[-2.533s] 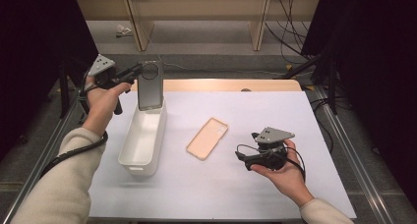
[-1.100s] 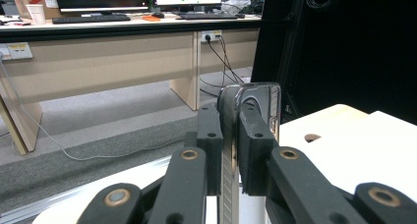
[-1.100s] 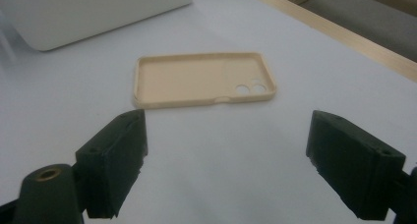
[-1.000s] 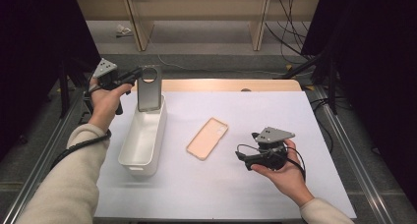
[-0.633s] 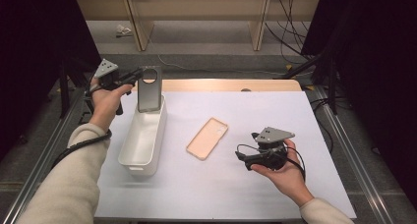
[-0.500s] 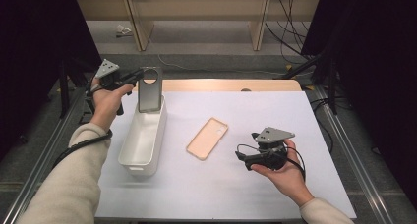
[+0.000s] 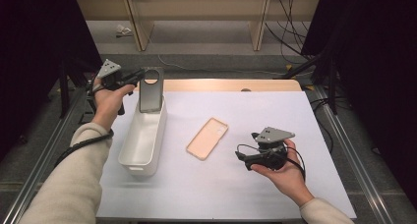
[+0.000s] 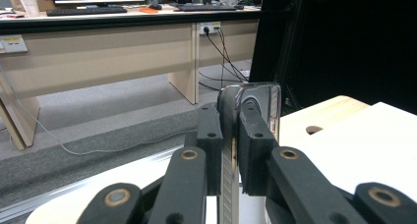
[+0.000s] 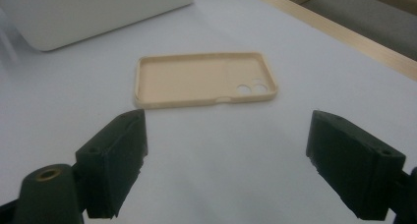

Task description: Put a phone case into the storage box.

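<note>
A dark grey phone (image 7: 150, 89) stands upright over the far end of the white bin (image 7: 129, 150), with my left gripper (image 7: 139, 77) shut on its edge. In the left gripper view the two black pads pinch the phone's thin side (image 8: 231, 130), its glossy top (image 8: 255, 94) rising above them. A beige phone case (image 7: 207, 138) lies open side up on the white table cover, camera holes toward the far side. My right gripper (image 7: 239, 155) rests low to the case's right, jaws wide apart, and its own view has the case (image 9: 201, 79) lying ahead of them (image 9: 226, 157).
The white bin (image 9: 88, 13) sits lengthwise at the table's left. A wooden table edge (image 7: 231, 84) runs along the far side, with desk legs and cables on the floor beyond. Metal rails (image 7: 344, 135) flank the table.
The left gripper has lifted the phone slightly up and toward the far end of the bin since the earliest frame. The right gripper has stayed put.
</note>
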Tool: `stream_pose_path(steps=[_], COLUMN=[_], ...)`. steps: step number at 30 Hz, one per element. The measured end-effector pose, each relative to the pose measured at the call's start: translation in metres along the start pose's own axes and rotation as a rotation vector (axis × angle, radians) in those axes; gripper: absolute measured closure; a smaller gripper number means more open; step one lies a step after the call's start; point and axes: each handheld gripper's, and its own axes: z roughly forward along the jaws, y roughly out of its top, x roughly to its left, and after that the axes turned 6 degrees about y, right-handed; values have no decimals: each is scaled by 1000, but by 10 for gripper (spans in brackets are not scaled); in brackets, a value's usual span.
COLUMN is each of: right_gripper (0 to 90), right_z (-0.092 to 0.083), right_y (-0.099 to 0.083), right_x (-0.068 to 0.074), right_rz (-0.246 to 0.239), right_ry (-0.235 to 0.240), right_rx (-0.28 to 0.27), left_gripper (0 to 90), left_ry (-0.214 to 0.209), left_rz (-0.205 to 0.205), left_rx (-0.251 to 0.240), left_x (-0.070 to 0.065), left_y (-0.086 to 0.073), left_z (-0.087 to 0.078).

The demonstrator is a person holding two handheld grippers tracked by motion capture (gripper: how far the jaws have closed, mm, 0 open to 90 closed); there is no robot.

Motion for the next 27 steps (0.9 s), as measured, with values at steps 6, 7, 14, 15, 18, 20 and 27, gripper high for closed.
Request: stream_pose_path(steps=[6,7,14,15,18,20,27], right_gripper=[164,164,164,165,164,165,164], right_z=[0,0,0,0,0,0,-1], right_y=[0,0,0,0,0,0,0], right_x=[0,0,0,0,0,0,0], right_rz=[0,-1,0,-1,0,0,1], right_ry=[0,0,-1,-1,-1,-1,-1], right_rx=[-1,-1,-2,-2,-2,-2,-3], left_gripper=[812,813,812,813,813,813,812], left_ry=[-3,-2,-1,-1,-2,-3,-1], left_rz=[-1,0,7,11,9,8,7], left_rx=[3,4,11,13,14,16,20], left_x=[0,0,0,0,0,0,0], left_y=[-1,-1,-2,-3,-4,-4,-6], left_z=[1,2,2,3,4,4,6])
